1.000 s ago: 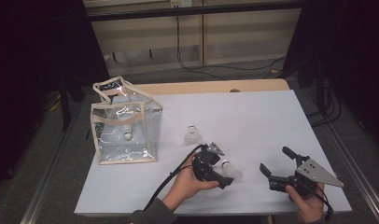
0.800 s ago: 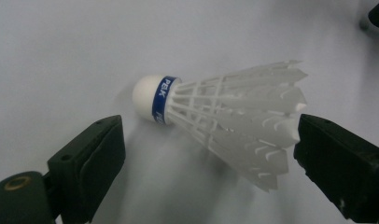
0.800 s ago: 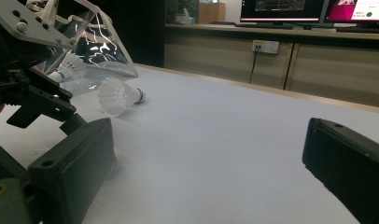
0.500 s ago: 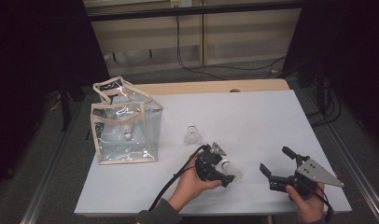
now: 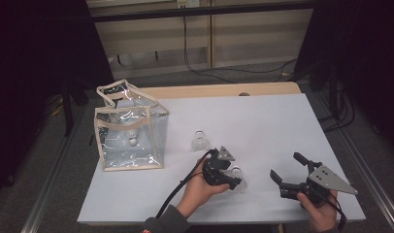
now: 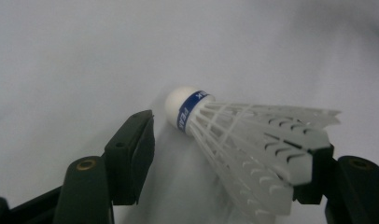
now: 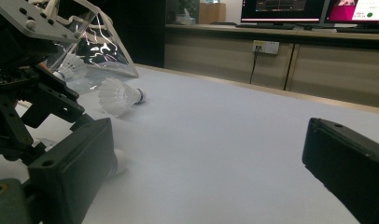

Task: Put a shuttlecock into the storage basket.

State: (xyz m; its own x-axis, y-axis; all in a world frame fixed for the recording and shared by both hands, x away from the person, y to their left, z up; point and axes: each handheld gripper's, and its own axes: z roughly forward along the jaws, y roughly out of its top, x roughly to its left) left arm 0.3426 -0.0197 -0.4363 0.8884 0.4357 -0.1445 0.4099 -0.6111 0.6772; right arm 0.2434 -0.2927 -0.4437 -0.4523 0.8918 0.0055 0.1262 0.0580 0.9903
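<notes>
The left gripper (image 6: 225, 158), its jaws just closing but not yet pinching, straddled the shuttlecock (image 6: 243, 140) lying on its side, cork pointing away and feathers touching one jaw, nearer than the spread right gripper (image 5: 289, 170).

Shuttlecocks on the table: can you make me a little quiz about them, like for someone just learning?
1. True or false: the right tool is holding a shuttlecock.
2. Where is the blue-banded shuttlecock? A: inside the clear bag. B: between the left tool's jaws. C: on the floor.
3. How many shuttlecocks can you count in the high view?

Key:
1. False; its jaws are open and empty.
2. B; those jaws have just been closing around it, but one pad is not yet touching.
3. Three: the bagged shuttlecock, the loose shuttlecock on the table, and the one at the left tool.
</notes>
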